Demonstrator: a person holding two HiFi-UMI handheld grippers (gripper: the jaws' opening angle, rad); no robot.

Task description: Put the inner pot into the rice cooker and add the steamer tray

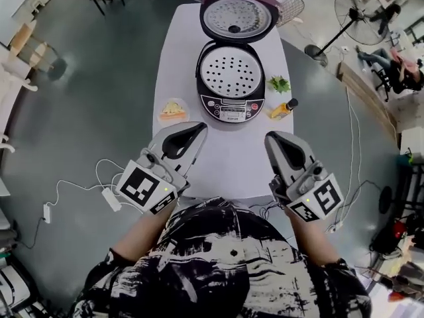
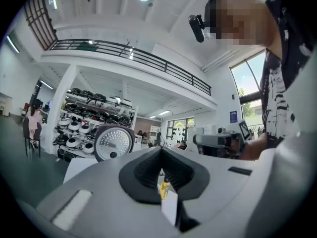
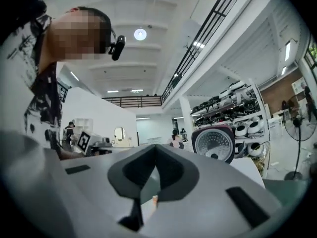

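The black rice cooker (image 1: 231, 105) stands at the far end of the white table with its lid (image 1: 237, 16) swung up. A round perforated steamer tray (image 1: 230, 71) fills its opening and hides whatever lies below. My left gripper (image 1: 200, 128) and right gripper (image 1: 270, 138) hover side by side over the table's near half, well short of the cooker. Both are shut with nothing in them. The left gripper view shows shut jaws (image 2: 161, 149) with the lid (image 2: 114, 142) beyond them. The right gripper view also shows shut jaws (image 3: 155, 147), and the lid (image 3: 214, 144).
A small plate of food (image 1: 173, 110) sits left of the cooker. Green leaves (image 1: 279, 83) and a yellow bottle (image 1: 283, 108) lie to its right. Bare table (image 1: 228, 161) spreads between the grippers. Cables and a white adapter (image 1: 111, 199) trail on the floor at left, and a fan (image 1: 361, 5) stands far right.
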